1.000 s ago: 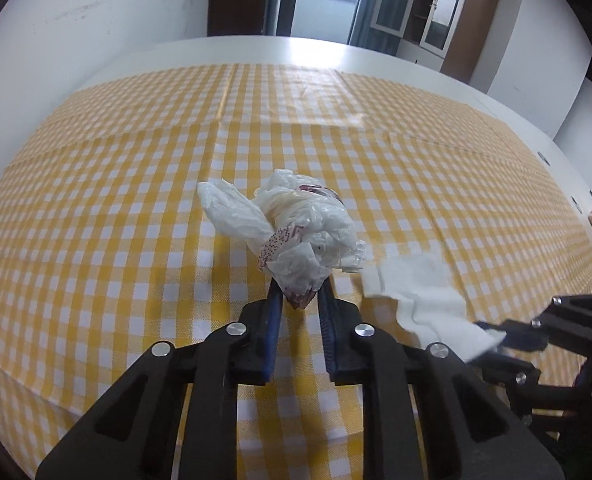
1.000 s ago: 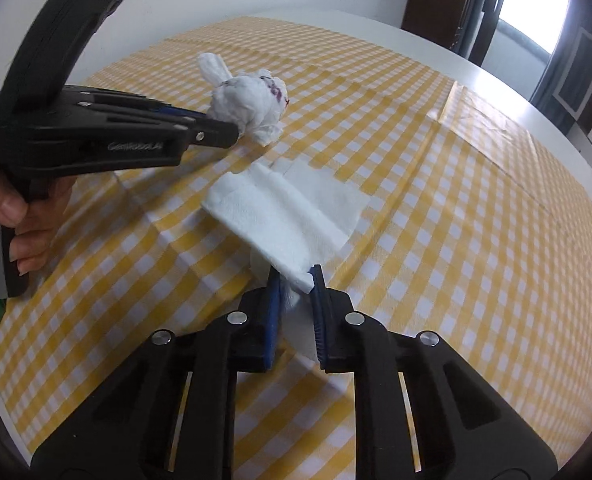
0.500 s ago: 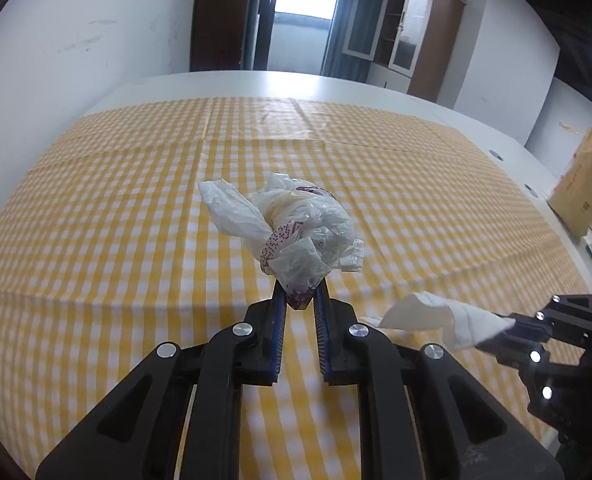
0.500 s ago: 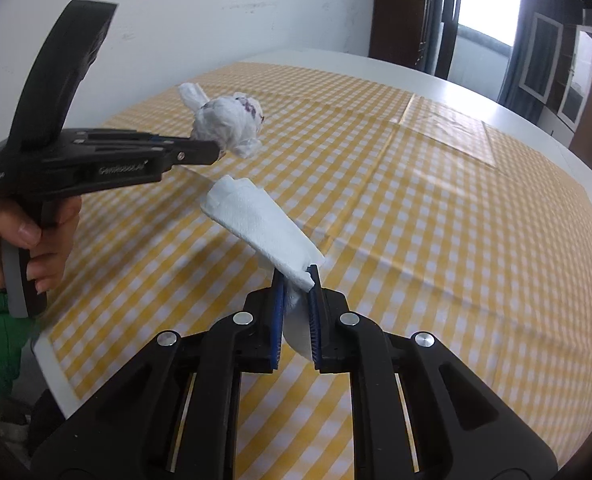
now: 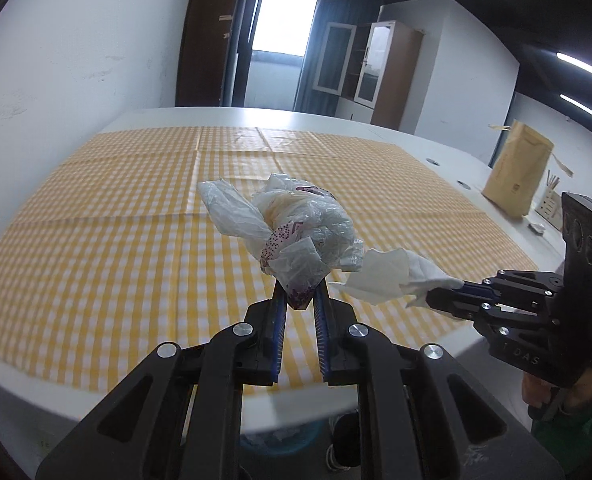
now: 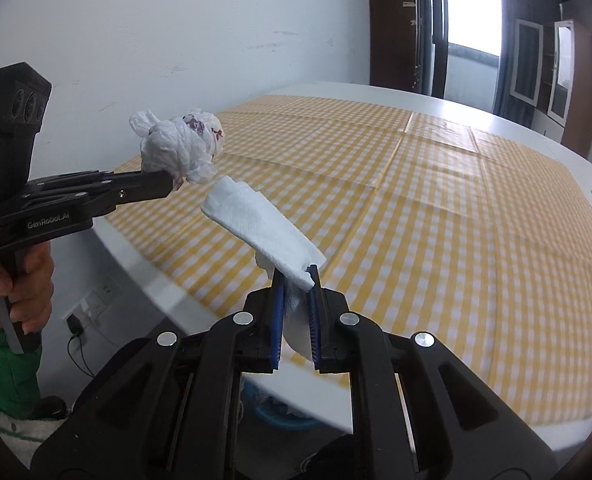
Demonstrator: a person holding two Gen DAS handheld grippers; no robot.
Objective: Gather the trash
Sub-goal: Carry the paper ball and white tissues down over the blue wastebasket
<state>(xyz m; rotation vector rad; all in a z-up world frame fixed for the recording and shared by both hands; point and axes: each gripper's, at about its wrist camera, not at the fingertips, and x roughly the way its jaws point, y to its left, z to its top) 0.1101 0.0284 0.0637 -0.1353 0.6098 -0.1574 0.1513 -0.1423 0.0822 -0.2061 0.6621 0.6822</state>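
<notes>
Your left tongs (image 5: 301,300) are clamped on the crumpled plastic bag (image 5: 296,236), your right tongs (image 6: 296,280) on the folded paper towel (image 6: 260,232), both held clear above the counter (image 6: 476,216) edge. Next, I judge: carry them over the blue bin (image 5: 280,440) below, then release.

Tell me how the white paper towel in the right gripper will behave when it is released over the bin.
The paper towel is probably light and floppy: it folds and bends beyond the right gripper. It may drift or unfold while falling. It seems unlikely to slip, since the pads pinch its corner.
</notes>
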